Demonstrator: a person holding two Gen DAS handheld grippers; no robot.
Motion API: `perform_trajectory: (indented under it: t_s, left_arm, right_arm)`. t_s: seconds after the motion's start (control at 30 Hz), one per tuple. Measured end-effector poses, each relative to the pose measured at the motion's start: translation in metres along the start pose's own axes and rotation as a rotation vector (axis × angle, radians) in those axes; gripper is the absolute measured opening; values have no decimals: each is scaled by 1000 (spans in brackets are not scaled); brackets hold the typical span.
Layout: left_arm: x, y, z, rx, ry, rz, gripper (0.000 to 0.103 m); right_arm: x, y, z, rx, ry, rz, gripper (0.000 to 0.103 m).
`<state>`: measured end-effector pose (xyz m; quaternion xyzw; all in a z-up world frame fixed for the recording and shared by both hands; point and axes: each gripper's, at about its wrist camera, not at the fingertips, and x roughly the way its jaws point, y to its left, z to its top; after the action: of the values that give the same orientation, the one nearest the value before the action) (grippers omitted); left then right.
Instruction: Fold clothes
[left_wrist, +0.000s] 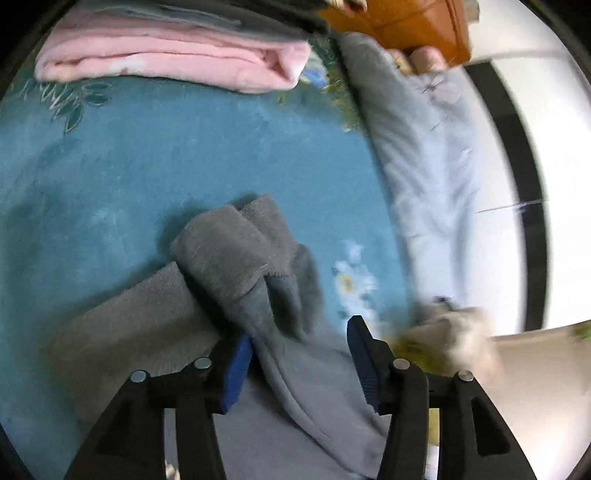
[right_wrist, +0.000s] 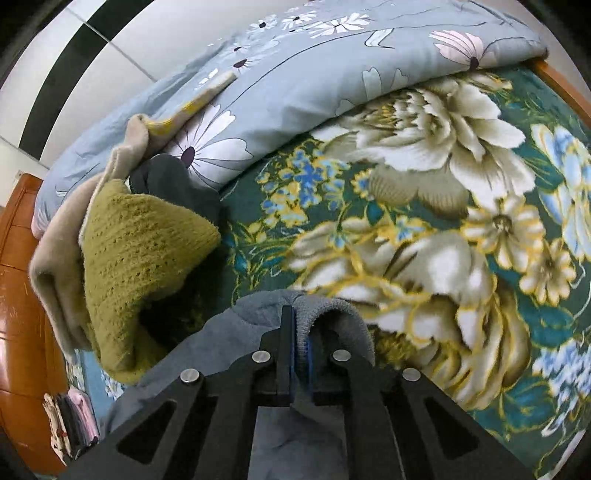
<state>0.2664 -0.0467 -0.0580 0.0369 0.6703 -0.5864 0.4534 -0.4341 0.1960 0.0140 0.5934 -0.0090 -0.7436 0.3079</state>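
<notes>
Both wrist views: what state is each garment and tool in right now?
Grey fleece garment: crumpled, partly folded on the teal floral blanket.
Left tool: open, straddling the garment.
Right tool: shut on its edge.
Pink towel: folded.
Olive knit sweater: heaped, unfolded.

My grey garment (left_wrist: 236, 258) lies crumpled on the teal bedspread (left_wrist: 147, 166) — fleecy, a folded cuff end doubled back over itself. Near the top edge sits a pink garment (left_wrist: 177, 62), folded flat — an olive knit (right_wrist: 147, 258) lies bunched beside the grey one.
</notes>
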Motion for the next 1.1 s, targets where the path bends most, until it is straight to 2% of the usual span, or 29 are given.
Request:
perform_trajectory:
  t_s: [0.03, 0.07, 0.1, 0.13, 0.2, 0.27, 0.3, 0.43, 0.57, 0.63, 0.7, 0.8, 0.9, 0.97, 1.1]
  left_arm:
    - [-11, 3, 3, -14, 5, -31, 63]
    - [-26, 4, 8, -7, -6, -36, 64]
    - [-41, 6, 13, 0, -18, -40, 64]
    - [-56, 7, 18, 29, -32, -22, 66]
    - [-77, 11, 25, 104, -42, 81, 69]
    - [-87, 19, 29, 167, -22, 187, 69]
    - [-88, 28, 30, 181, -5, 211, 69]
    - [-84, 62, 23, 167, 109, 172, 69]
    - [-62, 66, 5, 183, 270, 99, 69]
    - [-49, 58, -11, 234, 346, 108, 69]
    - [-39, 55, -23, 277, 379, 138, 69]
    - [-31, 59, -27, 255, 395, 129, 69]
    - [-31, 59, -26, 237, 382, 114, 68]
    - [-31, 58, -25, 230, 370, 130, 64]
    - [-38, 62, -27, 244, 366, 164, 57]
  right_arm:
    - [-6, 3, 0, -10, -4, -10, 10]
    - [-11, 6, 1, -18, -11, -23, 22]
    - [-17, 8, 1, -21, -23, -26, 39]
    - [-25, 9, 1, -21, -43, -18, 44]
    - [-51, 8, -3, -24, -106, -25, 51]
    - [-72, 2, -8, -21, -146, -61, 52]
    - [-82, -3, -12, -12, -157, -71, 53]
    - [-104, -34, -45, 39, -91, -14, 53]
    - [-101, -78, -102, 143, 19, 27, 53]
    - [-98, -98, -132, 208, 48, 44, 53]
    - [-94, -115, -156, 258, 75, 37, 53]
    - [-85, -133, -185, 301, 125, 22, 53]
    - [-76, -140, -198, 368, 133, 92, 53]
    - [-67, -136, -199, 396, 144, 128, 53]
    - [-62, -119, -192, 362, 123, 126, 53]
